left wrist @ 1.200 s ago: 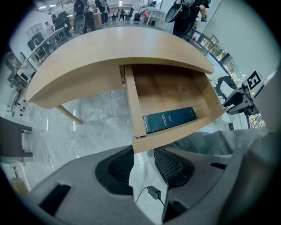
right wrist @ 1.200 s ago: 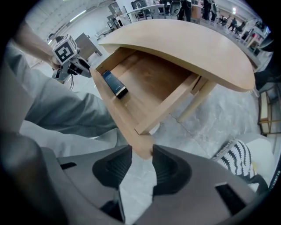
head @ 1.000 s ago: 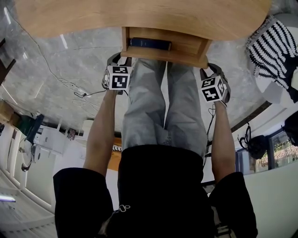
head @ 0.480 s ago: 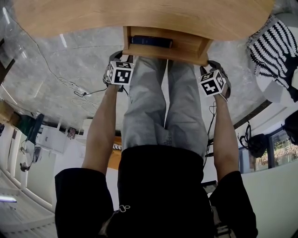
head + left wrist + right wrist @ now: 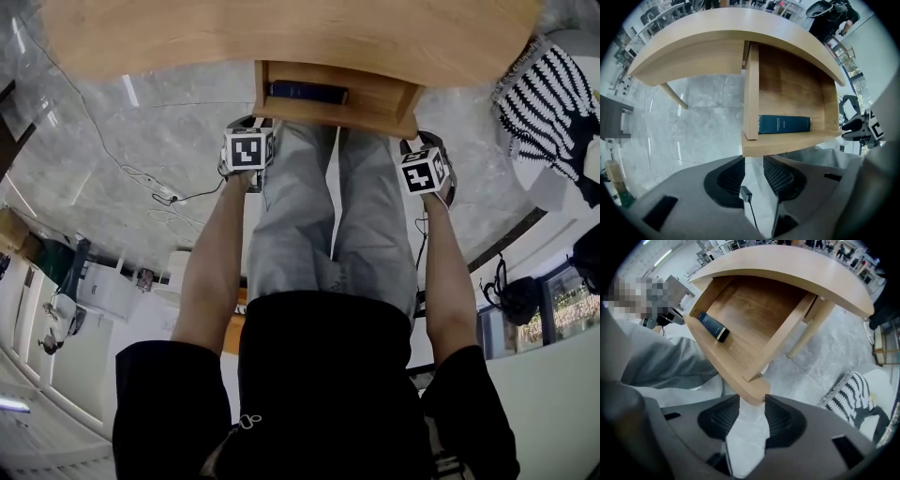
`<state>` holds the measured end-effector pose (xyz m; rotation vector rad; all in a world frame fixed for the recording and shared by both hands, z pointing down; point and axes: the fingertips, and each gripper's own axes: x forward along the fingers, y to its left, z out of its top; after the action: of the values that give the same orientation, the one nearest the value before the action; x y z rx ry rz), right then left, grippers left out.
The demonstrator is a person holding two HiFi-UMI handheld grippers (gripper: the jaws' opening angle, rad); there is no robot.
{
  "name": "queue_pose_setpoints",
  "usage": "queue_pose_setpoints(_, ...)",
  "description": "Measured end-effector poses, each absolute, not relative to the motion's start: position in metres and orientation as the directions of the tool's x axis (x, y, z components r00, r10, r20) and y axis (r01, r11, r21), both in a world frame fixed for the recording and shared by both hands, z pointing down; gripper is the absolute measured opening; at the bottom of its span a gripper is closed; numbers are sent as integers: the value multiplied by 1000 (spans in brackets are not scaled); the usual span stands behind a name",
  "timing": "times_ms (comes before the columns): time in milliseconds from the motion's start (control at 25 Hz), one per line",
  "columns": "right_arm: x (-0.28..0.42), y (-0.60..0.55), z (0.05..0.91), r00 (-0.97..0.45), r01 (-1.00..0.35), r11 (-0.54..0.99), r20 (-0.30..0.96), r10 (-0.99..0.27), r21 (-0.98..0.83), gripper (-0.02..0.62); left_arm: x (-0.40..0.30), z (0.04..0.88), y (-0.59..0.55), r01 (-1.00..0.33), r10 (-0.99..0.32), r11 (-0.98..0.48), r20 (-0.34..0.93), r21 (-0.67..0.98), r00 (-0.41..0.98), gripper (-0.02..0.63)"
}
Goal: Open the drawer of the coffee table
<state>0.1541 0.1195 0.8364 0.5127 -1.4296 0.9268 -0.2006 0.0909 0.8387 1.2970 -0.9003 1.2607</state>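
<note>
Find the drawer [image 5: 337, 98] standing pulled out from under the top of the coffee table [image 5: 281, 37], above the person's legs [image 5: 309, 216], with a dark blue book [image 5: 307, 92] lying on its floor against the front panel [image 5: 787, 143].

Expect stiff, solid wood with no give under a grip. Expect finished faces that are smooth and probably a little slick. Reckon on moderate weight, but carried by the table, so likely to slide rather than need lifting. Take hold on the front panel at its two ends, one gripper to each corner, and pull evenly to keep it from skewing. Count on the loose book sliding if jerked.

See the left gripper [image 5: 753, 161] with jaws apart and closing, nothing between the pads [image 5: 723, 180], the panel's lower edge just beyond the tips. See the right gripper [image 5: 751, 401] with jaws apart and opening, the panel's rounded corner dipping between the very tips, short of the ribbed pads [image 5: 780, 420]. Cannot tell whether a tip touches the wood there.

Cannot see runners, stops or any handle under the panel, so cannot judge how much travel is left. In the head view, lose both sets of jaws beneath the marker cubes [image 5: 247, 150]. Cannot read the book's spine: too small.
</note>
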Motion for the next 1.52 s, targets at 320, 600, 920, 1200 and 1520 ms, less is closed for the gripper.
queue_pose_setpoints(320, 157, 99, 812, -161, -925, 327, 980, 117, -191, 67, -198, 809, 84, -973, 132, -141, 977, 184, 166, 48)
queue_pose_setpoints(600, 141, 67, 787, -213, -932, 291, 976, 42, -216, 29, -173, 774, 58, -961, 66, -107, 966, 255, 249, 9)
queue_pose_setpoints(920, 104, 41, 738, -370, -900, 251, 929, -2, -357, 14, -125, 716, 10, -922, -58, -86, 922, 377, 382, 9)
queue_pose_setpoints(1200, 88, 8, 686, -446, -877, 249, 889, -100, -412, 11, -85, 653, -43, -892, -187, -156, 874, 425, 449, 9)
queue_pose_setpoints(1520, 85, -55, 614, -480, -877, 197, 823, -302, -439, 11, -62, 576, -92, -872, -343, -175, 802, 457, 489, 9)
